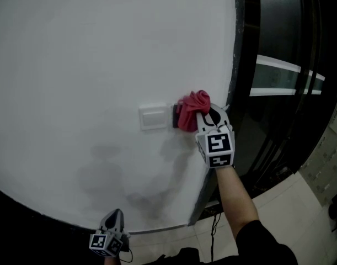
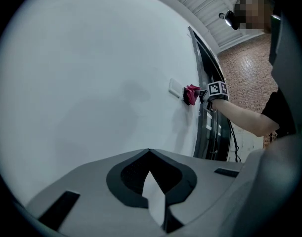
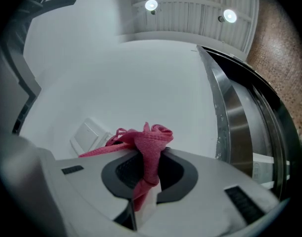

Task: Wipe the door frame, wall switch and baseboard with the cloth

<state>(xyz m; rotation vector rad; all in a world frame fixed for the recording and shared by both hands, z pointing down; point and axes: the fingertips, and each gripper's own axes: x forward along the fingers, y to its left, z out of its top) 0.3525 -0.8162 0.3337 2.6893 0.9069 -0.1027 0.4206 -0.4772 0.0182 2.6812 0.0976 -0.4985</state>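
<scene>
Right gripper view: the right gripper [image 3: 150,158] is clamped on a red cloth [image 3: 150,136]. The cloth bunches up out of the jaws and presses against the white wall [image 3: 141,73] straight ahead. Just left of the gripper's tip is a white wall switch [image 3: 90,135], and a tail of the cloth trails toward it. Whether the cloth touches the switch plate cannot be told. To the gripper's right, near the cloth but apart from it, the dark metal door frame [image 3: 222,112] runs up the edge of the wall.

Well below the right gripper, near the foot of the wall, the left gripper [image 2: 150,154] hangs idle with its jaws pressed together on nothing.

The work appears to be at the switch stage, with the cloth on the wall between switch and door frame. Nothing on the surfaces shows which parts are already wiped. The baseboard cannot be clearly made out. With the cloth held this high, it is most likely still to be done.
</scene>
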